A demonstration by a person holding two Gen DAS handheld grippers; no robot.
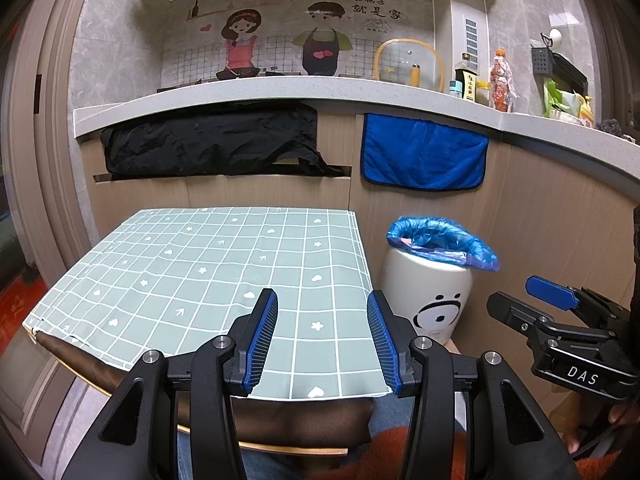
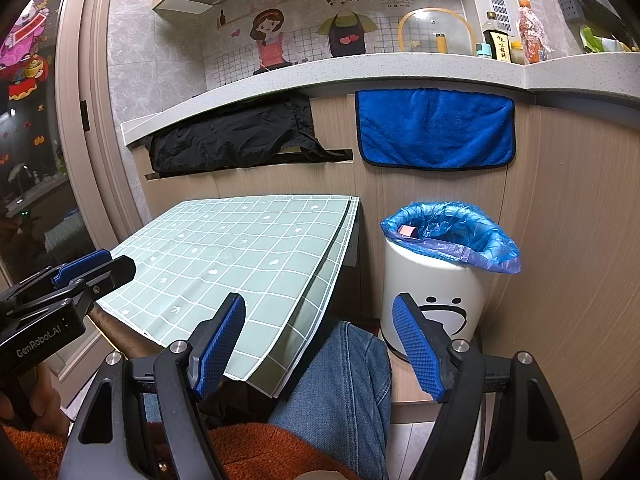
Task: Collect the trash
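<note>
A white trash bin (image 1: 428,296) with a panda face and a blue bag liner stands on the floor right of the small table; it also shows in the right wrist view (image 2: 436,280). A pink scrap (image 2: 407,231) lies inside the liner. The table (image 1: 208,272) wears a green checked cloth with nothing on it; it also shows in the right wrist view (image 2: 240,256). My left gripper (image 1: 322,312) is open and empty above the table's near edge. My right gripper (image 2: 320,320) is open and empty, between table and bin, above a jeans-clad knee.
A kitchen counter (image 1: 280,92) runs behind, with bottles (image 1: 502,80) and a pan lid (image 1: 408,64) on it. A black cloth (image 1: 208,140) and a blue towel (image 1: 424,152) hang on the cabinet front. A glass door (image 2: 28,140) is at the left.
</note>
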